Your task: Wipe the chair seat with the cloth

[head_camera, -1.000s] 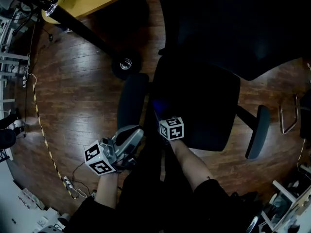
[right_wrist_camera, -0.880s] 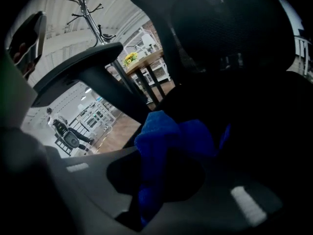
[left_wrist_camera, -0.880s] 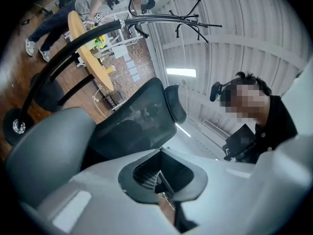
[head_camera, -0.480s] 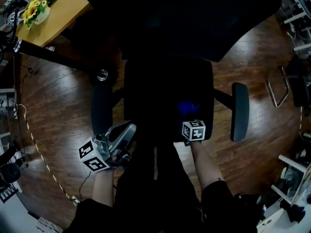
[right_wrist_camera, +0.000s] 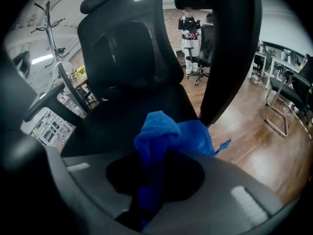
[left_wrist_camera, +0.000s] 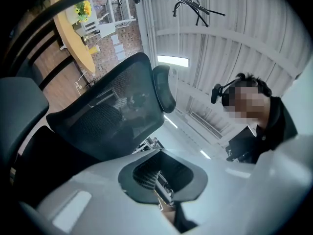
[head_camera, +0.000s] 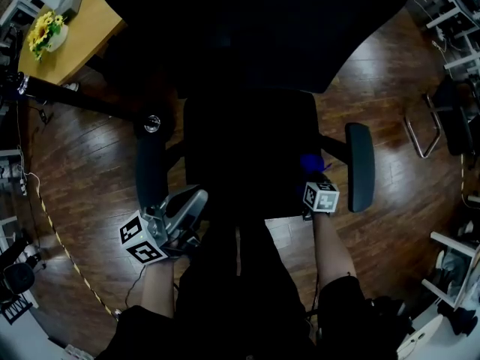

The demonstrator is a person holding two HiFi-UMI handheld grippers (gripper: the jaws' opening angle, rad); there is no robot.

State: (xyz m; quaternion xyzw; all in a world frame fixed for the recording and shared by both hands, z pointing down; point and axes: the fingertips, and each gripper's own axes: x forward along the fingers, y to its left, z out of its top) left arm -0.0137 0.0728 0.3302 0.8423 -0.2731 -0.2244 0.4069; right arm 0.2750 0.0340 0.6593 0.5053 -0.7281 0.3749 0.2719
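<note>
1. Cloth [right_wrist_camera: 165, 137]: blue, bunched, clamped between the jaws of the right gripper [right_wrist_camera: 152, 192], with a loose corner trailing out to the right.
2. Seen from the head view at the right front edge of the chair seat [head_camera: 244, 152], just beside the right armrest [head_camera: 360, 167]. Looks to be resting on the seat edge, though contact cannot be confirmed.
3. Left gripper [head_camera: 189, 207]: jaws closed together on nothing. Held off the seat near the front end of the left armrest [head_camera: 150, 172] and tilted up toward the mesh backrest [left_wrist_camera: 105, 114], taking no part in the wiping.
4. Judged as mid-task: cloth already gripped and brought to the seat, so the pickup is done and wiping looks under way at the right edge.
5. Impossible to tell which parts are already wiped, as the black upholstery shows no streaks, dust or damp marks.
6. Probably left: passes over the middle, the left side and the rear near the backrest, then lifting the cloth clear.
</note>
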